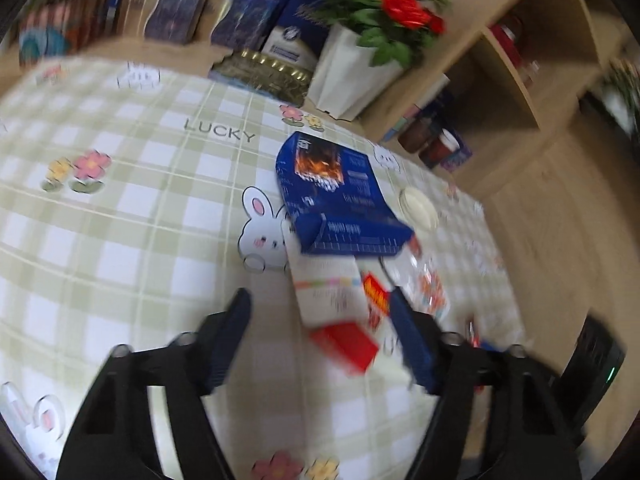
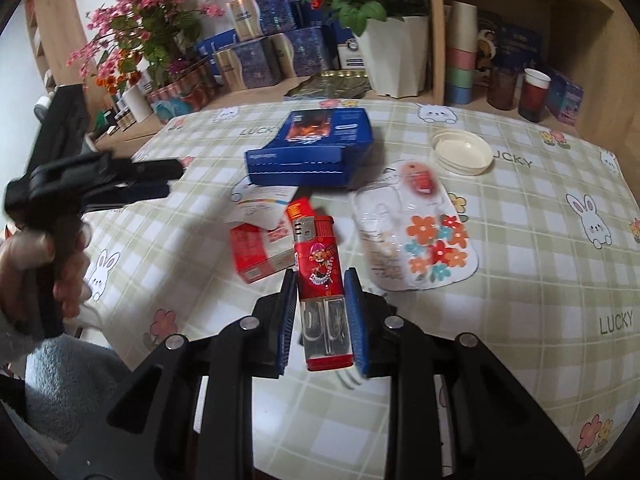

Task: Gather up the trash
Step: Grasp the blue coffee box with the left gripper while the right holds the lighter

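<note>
Trash lay scattered on the desk (image 2: 520, 240), which was covered by a green checked cloth with rabbits and flowers. The right tongs (image 2: 320, 280) were clenched on a red lighter (image 2: 318, 268), held upright between the blue pads and lifted above the cloth. Just behind it sat a small red box (image 2: 256, 254) on a white leaflet (image 2: 260, 204), with a blue box (image 2: 312, 148) farther back. A flowered plastic wrapper (image 2: 416, 236) lay to the right, near a white lid (image 2: 462, 150). The left tongs (image 1: 320, 304) hung released over the cloth, nothing between their pads, with the small red box just ahead. A hand (image 2: 36, 264) gripped their handle at the left of the right wrist view.
</note>
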The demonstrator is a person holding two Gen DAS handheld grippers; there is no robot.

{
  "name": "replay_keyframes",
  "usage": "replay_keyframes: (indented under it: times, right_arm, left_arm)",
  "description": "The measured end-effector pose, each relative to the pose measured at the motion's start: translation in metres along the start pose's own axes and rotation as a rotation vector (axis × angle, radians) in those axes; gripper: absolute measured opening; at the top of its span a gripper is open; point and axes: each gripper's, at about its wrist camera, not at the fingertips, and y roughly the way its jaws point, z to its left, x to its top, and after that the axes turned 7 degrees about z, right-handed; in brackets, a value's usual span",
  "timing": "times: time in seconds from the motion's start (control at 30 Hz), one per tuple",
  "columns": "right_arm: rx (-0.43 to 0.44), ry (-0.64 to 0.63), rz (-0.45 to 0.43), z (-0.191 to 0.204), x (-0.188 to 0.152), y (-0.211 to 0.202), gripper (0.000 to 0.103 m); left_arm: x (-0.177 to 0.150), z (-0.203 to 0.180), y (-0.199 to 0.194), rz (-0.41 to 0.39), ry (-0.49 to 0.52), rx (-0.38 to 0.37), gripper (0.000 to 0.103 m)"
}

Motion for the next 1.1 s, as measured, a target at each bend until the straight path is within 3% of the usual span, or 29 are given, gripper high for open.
replay_keyframes:
  times: [0.27,0.37,0.5,0.93,1.0,1.1]
  right_arm:
    - [-0.014,0.030,0.018,-0.016,0.007,0.012,0.027]
    - [-0.020,0.028,0.020,-0.018,0.011,0.015,0.027]
    - [-0.027,0.016,0.024,-0.019,0.015,0.017,0.027]
    - [-0.036,0.030,0.035,-0.029,0.019,0.024,0.027]
    - [-0.035,0.031,0.037,-0.030,0.019,0.025,0.027]
    - [-0.035,0.031,0.038,-0.030,0.019,0.025,0.027]
  left_arm:
    - [0.057,0.041,0.047,0.028,-0.236,-0.153,0.036]
    - [0.067,0.051,0.060,0.040,-0.305,-0.219,0.036]
    - [0.078,0.062,0.075,0.039,-0.366,-0.246,0.036]
    - [0.092,0.063,0.117,0.099,-0.353,-0.279,0.035]
    - [0.091,0.065,0.124,0.118,-0.360,-0.289,0.023]
    - [0.091,0.065,0.128,0.123,-0.372,-0.323,0.020]
